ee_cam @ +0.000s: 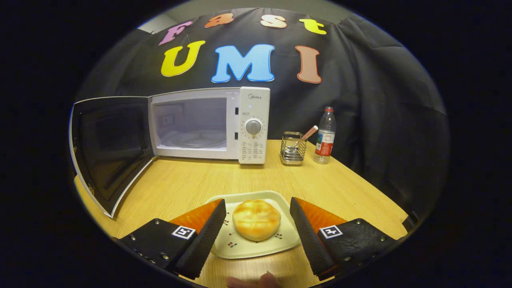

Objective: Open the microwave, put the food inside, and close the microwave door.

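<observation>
Reaching low over the table, the gripper pointed toward the far microwave, its fingers spread apart and touching nothing. Between them sat a bun on a plate, clear of both fingers. The microwave door hung wide open to the left. Right of the microwave stood a wire holder and a bottle. A fingertip showed nearest, behind the plate.
</observation>
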`<action>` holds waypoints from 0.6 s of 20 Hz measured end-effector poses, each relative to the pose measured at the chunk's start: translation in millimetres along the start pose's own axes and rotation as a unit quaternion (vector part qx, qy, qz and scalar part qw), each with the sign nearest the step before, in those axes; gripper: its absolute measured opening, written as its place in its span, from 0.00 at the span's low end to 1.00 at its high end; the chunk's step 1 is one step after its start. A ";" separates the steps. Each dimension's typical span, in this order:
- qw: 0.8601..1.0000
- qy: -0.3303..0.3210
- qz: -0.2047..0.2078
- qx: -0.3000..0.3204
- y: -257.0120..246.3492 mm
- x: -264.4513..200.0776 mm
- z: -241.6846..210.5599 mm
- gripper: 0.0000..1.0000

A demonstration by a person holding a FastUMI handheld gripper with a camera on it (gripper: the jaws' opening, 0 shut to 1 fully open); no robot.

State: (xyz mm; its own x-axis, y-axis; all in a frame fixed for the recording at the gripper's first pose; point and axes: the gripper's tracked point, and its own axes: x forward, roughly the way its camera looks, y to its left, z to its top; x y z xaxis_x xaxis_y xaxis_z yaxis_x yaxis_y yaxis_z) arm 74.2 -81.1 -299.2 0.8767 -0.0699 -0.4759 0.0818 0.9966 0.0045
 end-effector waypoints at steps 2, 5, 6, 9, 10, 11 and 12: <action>1.000 0.018 0.009 0.003 1.1 4.6 -8.5 0.98; 0.999 0.043 0.023 0.003 5.8 7.4 -18.3 0.97; 0.999 0.046 0.026 0.007 6.3 11.4 -19.4 0.97; 0.998 0.062 0.028 0.013 9.2 11.3 -23.0 0.97; 0.997 0.063 0.029 0.014 10.0 11.9 -22.8 0.97; 0.998 0.062 0.029 0.016 8.7 10.2 -21.5 0.97; 0.998 0.060 0.031 0.019 9.2 10.1 -22.0 0.97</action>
State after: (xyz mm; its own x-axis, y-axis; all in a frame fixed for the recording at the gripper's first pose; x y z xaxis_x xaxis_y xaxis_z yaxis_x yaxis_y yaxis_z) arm 73.5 -71.8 -323.3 0.8181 0.0000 -0.5751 0.0490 0.9964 0.0696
